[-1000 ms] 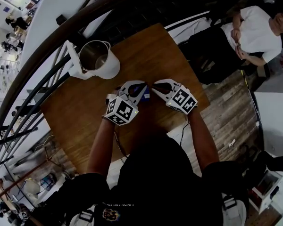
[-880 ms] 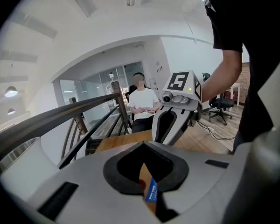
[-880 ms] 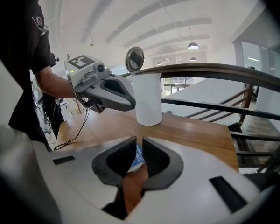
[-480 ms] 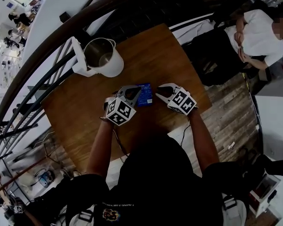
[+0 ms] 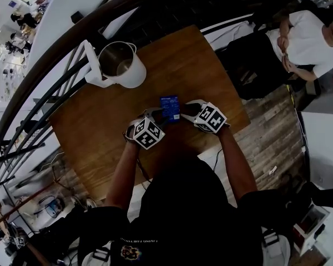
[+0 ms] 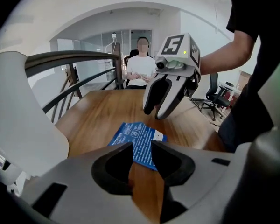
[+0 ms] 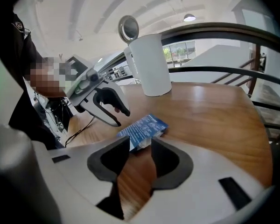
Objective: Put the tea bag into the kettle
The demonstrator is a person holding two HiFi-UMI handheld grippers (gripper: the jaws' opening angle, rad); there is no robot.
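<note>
The blue tea bag packet lies flat on the wooden table, between the tips of both grippers. In the left gripper view the packet sits just ahead of my left gripper; its jaws have just been opening and its pads press on nothing. My right gripper has just been opening too, with the packet right at its tips, not gripped. The white kettle stands open-topped at the table's far left corner, beyond my left gripper. My right gripper faces the packet from the right.
A dark curved railing runs close behind the kettle and along the table's left side. A seated person in a white shirt is past the table's far right edge. A cable hangs off the near edge.
Both grippers held the blue packet between them above the table. They sank toward the table, opened and let go; the packet now lies on the wood.
</note>
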